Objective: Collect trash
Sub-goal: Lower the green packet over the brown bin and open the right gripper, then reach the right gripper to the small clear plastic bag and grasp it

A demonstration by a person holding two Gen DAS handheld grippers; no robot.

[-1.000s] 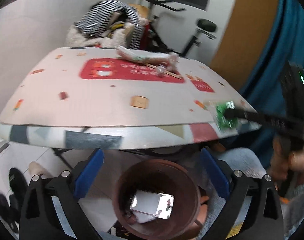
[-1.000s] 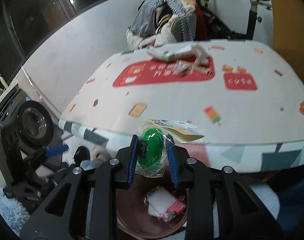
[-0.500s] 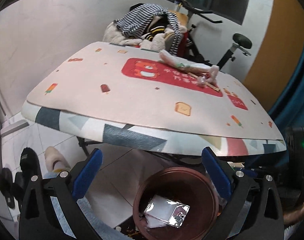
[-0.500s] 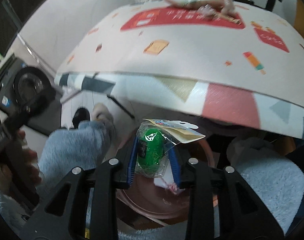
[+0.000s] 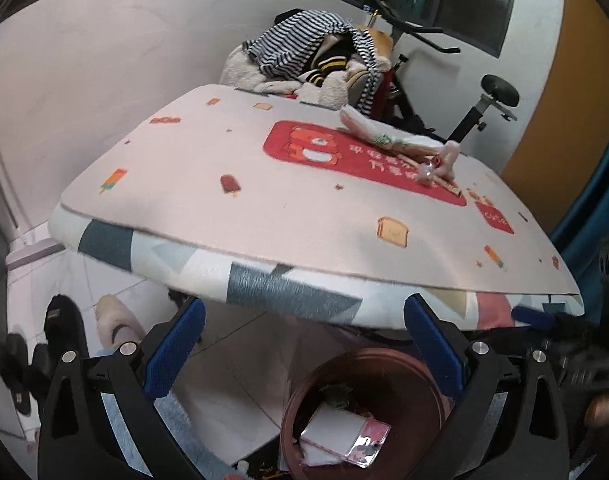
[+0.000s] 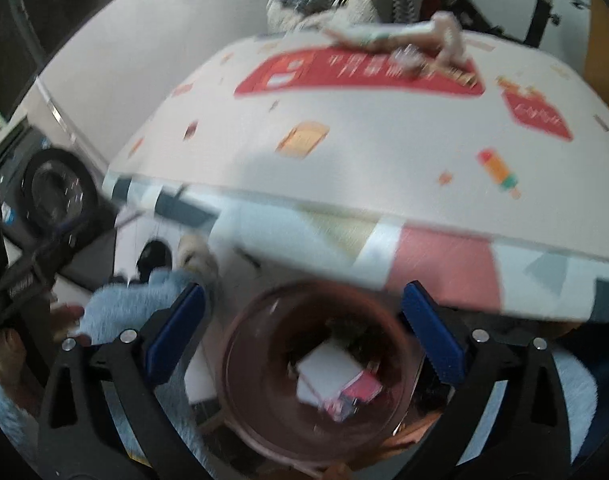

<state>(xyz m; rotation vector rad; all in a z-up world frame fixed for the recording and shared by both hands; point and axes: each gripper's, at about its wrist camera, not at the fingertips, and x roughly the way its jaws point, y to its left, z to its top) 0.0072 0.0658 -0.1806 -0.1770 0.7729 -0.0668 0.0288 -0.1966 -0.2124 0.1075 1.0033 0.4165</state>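
Note:
A brown round bin (image 5: 384, 354) stands on the floor under the table's near edge, with a white packet (image 5: 336, 424) and a pink card (image 5: 364, 440) inside. My right gripper (image 6: 304, 332) hangs right above the bin (image 6: 234, 364). Its jaws are opening wide and nothing is between them. The green packet it carried is not to be made out in the blurred bin. My left gripper (image 5: 304, 344) is open and empty, just left of the bin. More wrappers and sticks (image 5: 400, 144) lie at the table's far side (image 6: 388, 36).
The table (image 5: 264, 248) has a pale printed cloth with a red patch. Behind it are a pile of clothes (image 5: 312, 56) and an exercise bike (image 5: 484, 108). A washing machine (image 6: 52, 192) stands left. A slippered foot (image 5: 112, 316) and fluffy blue fabric (image 6: 136, 308) are near the bin.
The right gripper sank from the table edge to above the bin, opened wide, and the green packet is gone from its jaws. The left gripper shifted sideways, staying open.

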